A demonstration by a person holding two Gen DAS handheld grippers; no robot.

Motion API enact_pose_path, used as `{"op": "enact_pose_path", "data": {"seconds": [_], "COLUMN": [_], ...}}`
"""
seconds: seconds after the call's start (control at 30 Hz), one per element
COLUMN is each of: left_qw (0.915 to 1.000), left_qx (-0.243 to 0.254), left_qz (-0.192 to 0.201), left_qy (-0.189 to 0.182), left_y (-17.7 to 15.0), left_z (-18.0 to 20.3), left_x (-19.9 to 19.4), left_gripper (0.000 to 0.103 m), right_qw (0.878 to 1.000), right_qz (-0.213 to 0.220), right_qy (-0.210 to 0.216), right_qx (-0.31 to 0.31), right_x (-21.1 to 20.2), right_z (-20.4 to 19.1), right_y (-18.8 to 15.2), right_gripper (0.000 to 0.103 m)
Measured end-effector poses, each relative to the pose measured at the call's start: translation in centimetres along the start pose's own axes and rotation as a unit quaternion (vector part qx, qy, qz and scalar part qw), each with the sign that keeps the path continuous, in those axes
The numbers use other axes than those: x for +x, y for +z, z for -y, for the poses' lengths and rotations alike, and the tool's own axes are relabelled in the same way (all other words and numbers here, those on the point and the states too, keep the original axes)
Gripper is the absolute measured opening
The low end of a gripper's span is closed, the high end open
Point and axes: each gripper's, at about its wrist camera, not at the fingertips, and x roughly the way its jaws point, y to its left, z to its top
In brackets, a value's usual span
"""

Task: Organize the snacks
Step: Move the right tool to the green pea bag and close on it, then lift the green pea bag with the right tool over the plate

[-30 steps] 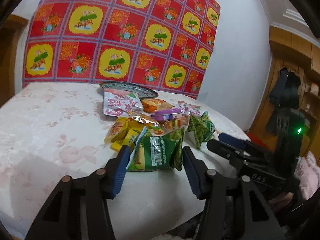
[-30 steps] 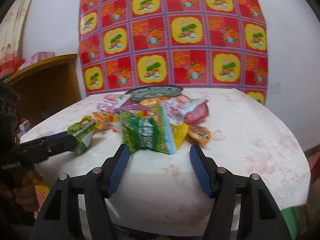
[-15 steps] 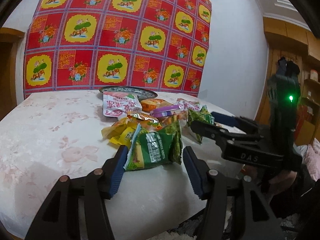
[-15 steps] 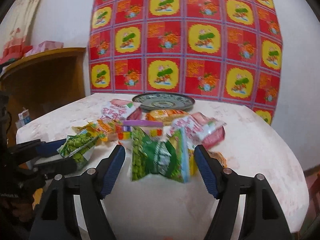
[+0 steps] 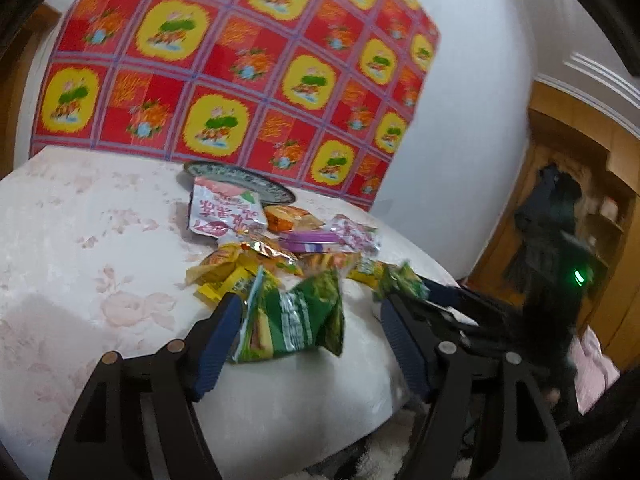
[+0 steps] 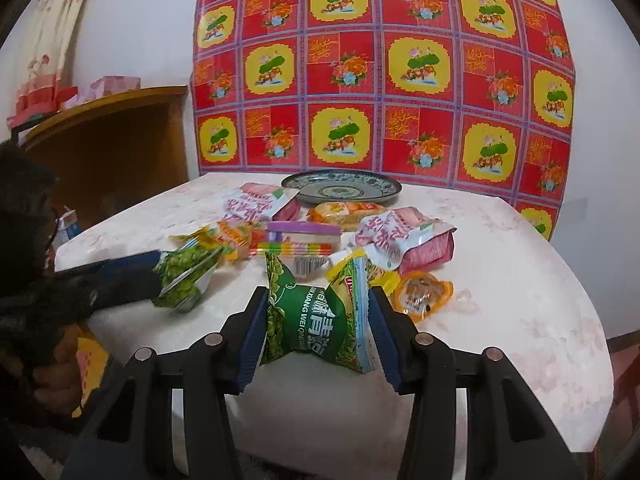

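Status: right gripper (image 6: 318, 296) has just been closing and is now clamped across the waist of the right green pea packet (image 6: 316, 320), low centre of its own view. The film is pinched into an hourglass between both pads, so the grip looks firm; taking it at the middle probably keeps the puffy bag from swinging. Left gripper (image 5: 310, 306) has just been opening and its jaws stand wide. The left green pea packet (image 5: 296, 320) sits between them, lower centre of the left view, leaning on the pad at picture left only, with the other pad well apart, so it isn't held. Reads as a release or a re-grip; the frame is blurred, so I can't tell if the bag rests on the table (image 6: 520, 280). Both packets are at the near table edge, pulled clear of the pile: pink packets (image 6: 400, 236), purple-lidded tub (image 6: 304, 232) and yellow and orange sachets (image 6: 420, 296), all mid-frame. Blue-patterned plate (image 6: 390, 188) at the back, under the red-and-yellow wall cloth (image 6: 400, 60), looks empty and is likely the sorting target. My guess: greens are being grouped first, and nothing is sorted yet.
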Motion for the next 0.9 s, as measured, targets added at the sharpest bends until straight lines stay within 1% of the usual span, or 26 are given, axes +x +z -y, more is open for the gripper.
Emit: {"op": "enact_pose_path", "data": {"seconds": [0.07, 0.1, 0.13, 0.17, 0.23, 0.33, 0.43, 0.5, 0.57, 0.63, 0.67, 0.7, 0.8, 0.9], "left_qw": [0.9996, 0.9992, 0.9987, 0.9978, 0.9979, 0.9981, 0.9975, 0.9973, 0.9977, 0.9974, 0.9964, 0.9959, 0.9954, 0.9915], "left_qx": [0.009, 0.018, 0.025, 0.031, 0.030, 0.026, 0.035, 0.040, 0.038, 0.039, 0.044, 0.047, 0.039, 0.067], "left_qz": [-0.012, -0.020, -0.024, -0.029, -0.027, -0.031, -0.026, -0.023, -0.022, -0.013, -0.007, -0.010, -0.031, -0.040], "left_qy": [0.022, 0.029, 0.039, 0.052, 0.051, 0.046, 0.056, 0.058, 0.052, 0.060, 0.071, 0.077, 0.082, 0.104], "left_y": [0.1, -0.1, -0.2, -0.4, -0.7, -0.7, -0.4, 0.3, 1.0, 1.7, 2.4, 3.1, 6.4, 9.6], "left_z": [0.5, 0.8, 1.1, 1.3, 1.2, 1.1, 1.5, 1.8, 1.9, 1.9, 1.8, 1.7, 0.2, -0.8], "left_x": [0.6, 0.8, 1.0, 1.2, 1.2, 1.0, 0.4, -0.2, -0.8, -1.3, -1.5, -1.4, -0.5, 1.0], "left_gripper": [0.072, 0.066, 0.056, 0.051, 0.048, 0.046, 0.046, 0.046, 0.046, 0.046, 0.046, 0.046, 0.046, 0.046], "right_qw": [1.000, 1.000, 1.000, 1.000, 1.000, 1.000, 1.000, 0.999, 0.999, 0.999, 0.999, 0.999, 0.999, 0.999], "right_qz": [0.001, 0.002, 0.002, 0.003, 0.004, 0.000, 0.000, 0.003, 0.007, 0.012, 0.017, 0.022, 0.034, 0.029], "right_qy": [-0.005, -0.007, -0.007, -0.004, 0.001, 0.013, 0.019, 0.023, 0.031, 0.034, 0.034, 0.033, 0.020, 0.021], "right_qx": [-0.009, -0.011, -0.011, -0.009, -0.002, 0.010, 0.018, 0.024, 0.030, 0.027, 0.023, 0.019, 0.006, -0.006], "right_x": [-0.1, -0.1, -0.1, -0.1, -0.1, -0.1, -0.2, -0.3, -0.5, -0.7, -0.8, -0.9, -0.8, 0.3], "right_z": [-0.4, -0.5, -0.5, -0.5, -0.3, 0.1, 0.4, 0.7, 1.0, 1.2, 1.2, 1.2, 1.6, 2.2], "right_y": [-0.1, -0.2, -0.2, -0.2, -0.2, -0.2, -0.1, 0.4, 1.1, 1.8, 2.3, 2.8, 5.0, 7.8], "right_gripper": [0.050, 0.050, 0.050, 0.050, 0.049, 0.045, 0.044, 0.043, 0.043, 0.043, 0.043, 0.043, 0.043, 0.043]}}
